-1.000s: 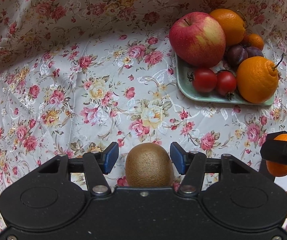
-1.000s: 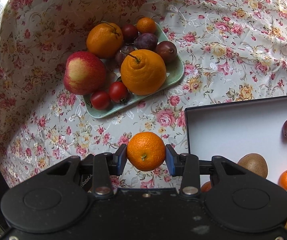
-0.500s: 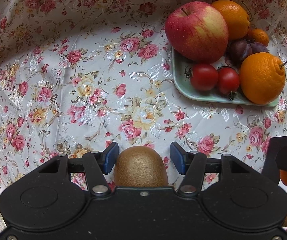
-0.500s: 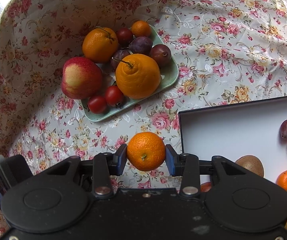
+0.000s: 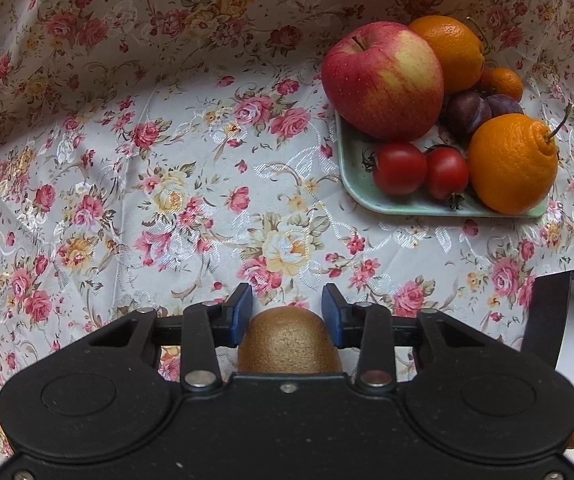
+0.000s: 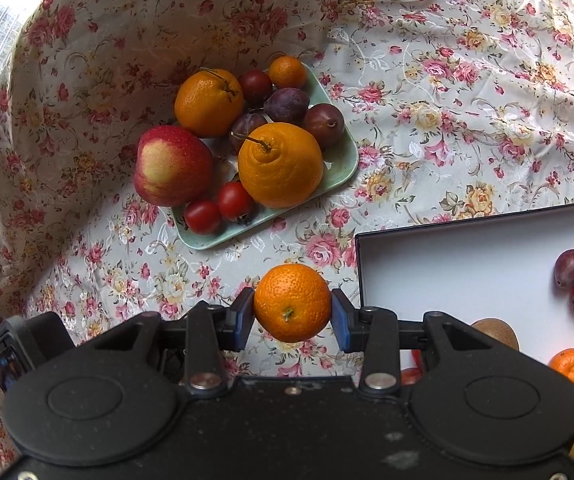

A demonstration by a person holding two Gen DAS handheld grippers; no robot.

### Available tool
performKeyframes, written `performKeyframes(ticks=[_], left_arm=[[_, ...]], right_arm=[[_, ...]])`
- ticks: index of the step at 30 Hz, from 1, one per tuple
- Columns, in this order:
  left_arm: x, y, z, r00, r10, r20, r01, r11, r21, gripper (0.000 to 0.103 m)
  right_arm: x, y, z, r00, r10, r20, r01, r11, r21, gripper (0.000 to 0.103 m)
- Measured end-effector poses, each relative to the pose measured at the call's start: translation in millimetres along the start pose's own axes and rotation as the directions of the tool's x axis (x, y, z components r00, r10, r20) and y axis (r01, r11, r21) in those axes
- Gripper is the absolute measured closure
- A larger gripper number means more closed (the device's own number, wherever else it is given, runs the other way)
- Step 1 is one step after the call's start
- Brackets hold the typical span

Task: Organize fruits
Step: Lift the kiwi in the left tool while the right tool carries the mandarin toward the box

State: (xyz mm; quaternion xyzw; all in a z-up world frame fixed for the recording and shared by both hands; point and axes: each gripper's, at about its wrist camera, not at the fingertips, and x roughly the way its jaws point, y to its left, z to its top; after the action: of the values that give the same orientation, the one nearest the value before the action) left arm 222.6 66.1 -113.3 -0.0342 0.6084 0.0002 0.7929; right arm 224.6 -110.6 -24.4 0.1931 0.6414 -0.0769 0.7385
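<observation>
Left gripper (image 5: 287,306) now closes its pads on the kiwi (image 5: 289,340), lifted clear near the tablecloth's (image 5: 127,200) front edge; right gripper (image 6: 291,306) still clamps the mandarin (image 6: 291,302) beside the white tray's (image 6: 447,256) left edge, both fruits seemingly ready for placing.

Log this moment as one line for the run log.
left hand-held gripper: shut on kiwi | right hand-held gripper: shut on mandarin | green tray: fruit remains | white box: some fruit inside

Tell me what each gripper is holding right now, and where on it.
Right gripper pinches a mandarin across its middle. Left gripper holds a kiwi by its sides.
</observation>
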Motion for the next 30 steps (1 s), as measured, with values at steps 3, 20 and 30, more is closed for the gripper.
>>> performKeyframes(ticks=[3,20,30], left_arm=[[-7,3,-1,1.000,-0.026,0.007,0.026,1.000,-0.011,0.062],[-35,6,-8,0.997,-0.072,0.025,0.073,0.997,-0.026,0.047],[-32,2,-11,1.000,-0.012,0.020,0.012,1.000,0.015,0.044]], right_arm=[[-4,-2,0,1.000,0.005,0.005,-0.005,1.000,0.003,0.062],[-11,-7,-9,1.000,-0.007,0.013,0.007,1.000,-0.003,0.062],[-11,-7,-9,1.000,0.013,0.002,-0.013,1.000,-0.002,0.062]])
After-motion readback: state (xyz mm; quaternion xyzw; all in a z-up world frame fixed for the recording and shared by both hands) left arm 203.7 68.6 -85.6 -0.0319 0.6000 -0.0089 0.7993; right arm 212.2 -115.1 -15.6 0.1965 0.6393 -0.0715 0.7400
